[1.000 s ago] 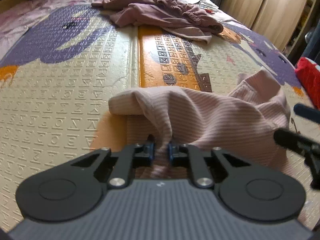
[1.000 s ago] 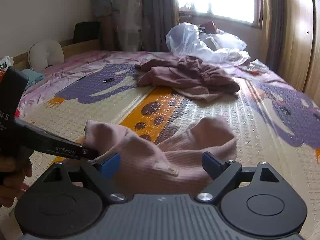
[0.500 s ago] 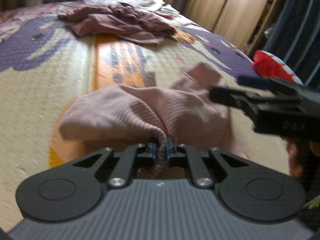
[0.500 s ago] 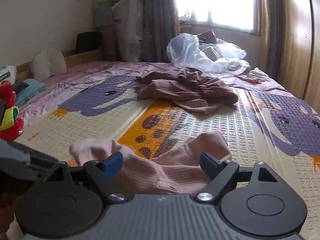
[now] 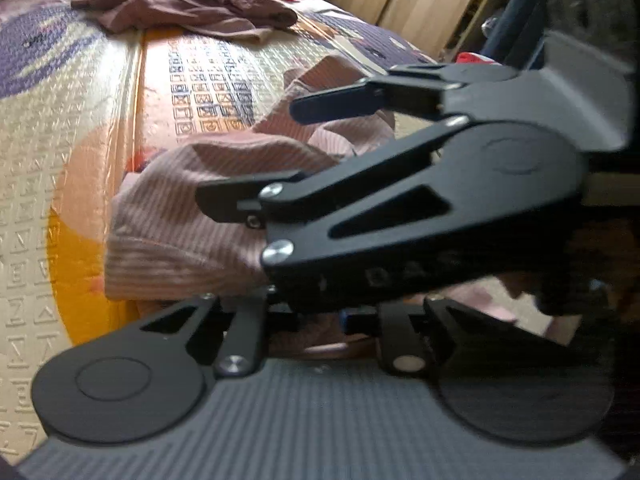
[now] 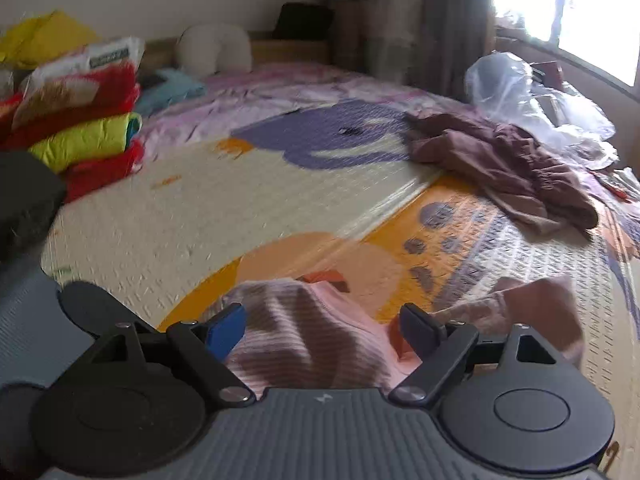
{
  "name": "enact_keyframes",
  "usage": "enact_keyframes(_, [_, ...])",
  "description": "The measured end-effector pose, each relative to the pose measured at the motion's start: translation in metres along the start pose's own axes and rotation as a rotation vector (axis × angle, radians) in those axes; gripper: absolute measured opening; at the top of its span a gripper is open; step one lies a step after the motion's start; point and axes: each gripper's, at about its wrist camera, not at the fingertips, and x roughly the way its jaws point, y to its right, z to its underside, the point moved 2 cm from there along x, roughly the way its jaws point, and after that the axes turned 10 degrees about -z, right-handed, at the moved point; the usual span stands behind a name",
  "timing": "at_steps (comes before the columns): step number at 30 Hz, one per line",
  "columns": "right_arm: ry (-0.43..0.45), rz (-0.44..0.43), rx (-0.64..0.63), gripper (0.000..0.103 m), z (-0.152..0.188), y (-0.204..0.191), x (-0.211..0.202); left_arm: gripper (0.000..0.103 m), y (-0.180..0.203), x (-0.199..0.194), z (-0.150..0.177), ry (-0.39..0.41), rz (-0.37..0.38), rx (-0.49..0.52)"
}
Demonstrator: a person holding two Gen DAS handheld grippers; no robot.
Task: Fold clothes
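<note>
1. Pink ribbed top (image 5: 188, 216) lies bunched on the play mat (image 5: 80, 128), near edge, over the orange patch.
2. R gripper (image 6: 320, 328): jaws spread wide, either side of the top's fabric, nothing pinched. In L view it crosses from the right, above the cloth.
3. L gripper (image 5: 320, 316): tips mostly hidden behind R gripper body; pink cloth seen between them, but can't tell if clamped.
4. Brown garment (image 6: 504, 168) heaped at far end of mat, well apart from the top.
5. Clear plastic bag (image 6: 520, 92) behind it, by window.
6. Stacked red/yellow items (image 6: 88, 136) at left.
</note>
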Motion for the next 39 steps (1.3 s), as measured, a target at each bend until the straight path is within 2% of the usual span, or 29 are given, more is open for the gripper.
enact_keyframes(3, [-0.032, -0.004, 0.018, 0.086, 0.002, 0.004, 0.009, 0.019, -0.011, -0.009, 0.003, -0.023, 0.028, 0.022])
enact_keyframes(4, [-0.040, -0.004, 0.022, 0.086, 0.003, 0.005, 0.012, 0.022, -0.015, -0.012, 0.004, -0.027, 0.006, 0.037])
enact_keyframes(6, [-0.056, -0.006, 0.029, 0.086, 0.006, 0.006, 0.016, 0.045, -0.023, -0.019, 0.005, -0.036, -0.037, 0.067])
enact_keyframes(10, [-0.047, -0.008, 0.035, 0.086, 0.007, 0.005, 0.017, 0.053, -0.039, -0.032, 0.008, -0.055, -0.122, 0.126])
enact_keyframes(14, [-0.014, -0.048, 0.014, 0.086, -0.001, -0.004, 0.012, 0.062, -0.066, -0.050, 0.005, -0.032, -0.260, 0.127])
enact_keyframes(18, [-0.037, -0.102, -0.068, 0.086, -0.002, -0.023, 0.013, 0.079, -0.091, -0.062, 0.002, -0.018, -0.432, 0.119])
enact_keyframes(20, [-0.060, -0.119, -0.115, 0.086, -0.001, -0.034, 0.016, 0.079, -0.104, -0.063, 0.000, -0.025, -0.487, 0.077])
enact_keyframes(22, [-0.084, -0.121, -0.155, 0.086, 0.001, -0.043, 0.022, 0.079, -0.112, -0.061, -0.001, -0.032, -0.504, 0.043])
enact_keyframes(25, [-0.116, -0.059, -0.202, 0.083, 0.007, -0.052, 0.035, 0.080, -0.110, -0.053, -0.004, -0.040, -0.511, 0.038])
enact_keyframes(26, [-0.127, -0.039, -0.211, 0.077, 0.009, -0.052, 0.039, 0.082, -0.109, -0.052, -0.005, -0.038, -0.512, 0.037])
enact_keyframes(27, [-0.130, -0.027, -0.209, 0.066, 0.009, -0.051, 0.041, 0.085, -0.107, -0.051, -0.008, -0.035, -0.509, 0.033])
enact_keyframes(28, [-0.129, -0.020, -0.200, 0.061, 0.009, -0.049, 0.041, 0.086, -0.105, -0.050, -0.010, -0.031, -0.506, 0.030])
enact_keyframes(30, [-0.110, -0.014, -0.178, 0.041, 0.007, -0.043, 0.035, 0.093, -0.102, -0.046, -0.017, -0.022, -0.504, 0.015])
enact_keyframes(31, [-0.094, -0.011, -0.164, 0.037, 0.006, -0.039, 0.031, 0.093, -0.101, -0.046, -0.019, -0.018, -0.505, 0.003])
enact_keyframes(33, [-0.058, -0.001, -0.130, 0.024, 0.003, -0.031, 0.020, 0.093, -0.101, -0.045, -0.022, -0.012, -0.503, -0.021])
enact_keyframes(35, [-0.020, 0.012, -0.084, 0.017, 0.001, -0.020, 0.008, 0.093, -0.101, -0.045, -0.023, -0.007, -0.498, -0.043])
enact_keyframes(39, [0.068, 0.007, 0.033, 0.017, -0.001, 0.005, -0.017, 0.093, -0.096, -0.038, -0.028, -0.004, -0.487, -0.053])
